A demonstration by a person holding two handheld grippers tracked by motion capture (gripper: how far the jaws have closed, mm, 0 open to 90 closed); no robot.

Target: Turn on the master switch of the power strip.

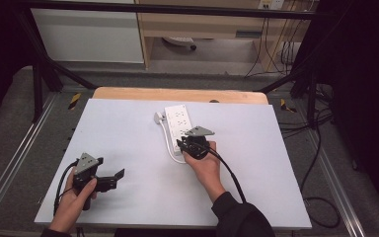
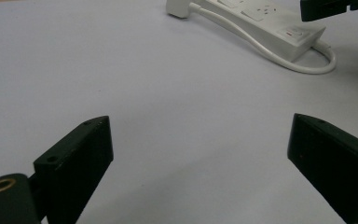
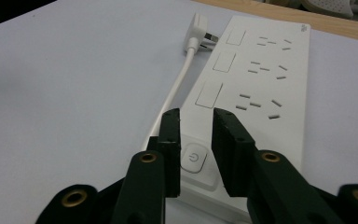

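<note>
Hovering narrowly parted, the right hand-held gripper hides part of the power strip's switch.

High view overhead, far; gripper views low, close; all share power strip.

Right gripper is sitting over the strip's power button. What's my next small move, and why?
Probably lift the right gripper slightly off the power strip: its jaws stand a little apart on either side of the power button, gripping nothing. The left gripper is open over the bare table.
</note>
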